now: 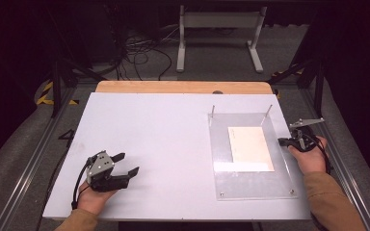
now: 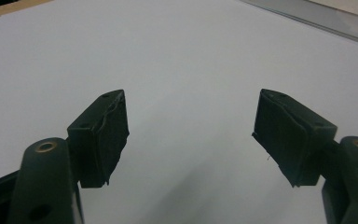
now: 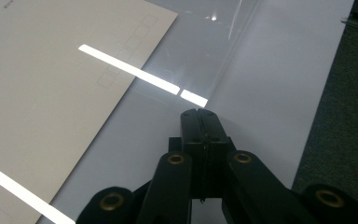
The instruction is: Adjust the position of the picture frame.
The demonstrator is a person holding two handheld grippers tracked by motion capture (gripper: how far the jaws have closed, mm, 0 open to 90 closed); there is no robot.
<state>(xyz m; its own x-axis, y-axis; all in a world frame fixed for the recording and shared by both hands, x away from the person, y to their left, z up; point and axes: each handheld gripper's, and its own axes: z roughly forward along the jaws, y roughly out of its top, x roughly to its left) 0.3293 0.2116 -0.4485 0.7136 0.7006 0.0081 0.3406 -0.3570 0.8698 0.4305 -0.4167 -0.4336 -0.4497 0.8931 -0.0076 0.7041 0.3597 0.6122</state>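
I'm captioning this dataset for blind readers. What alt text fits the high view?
A person's two hands hold black two-jaw grippers over a white table: the left gripper open near the front left, the right gripper shut at the right edge of a clear acrylic sheet. A cream paper sheet lies on it.

A: Where is the high camera?
B: Up above the near edge. It looks forward and down at the whole white counter (image 1: 164,144).
A: And the other 2?
B: Each rides low behind its own fingers, very close to the counter.
A: What do they share?
B: All 3 see the clear plate (image 1: 250,178).
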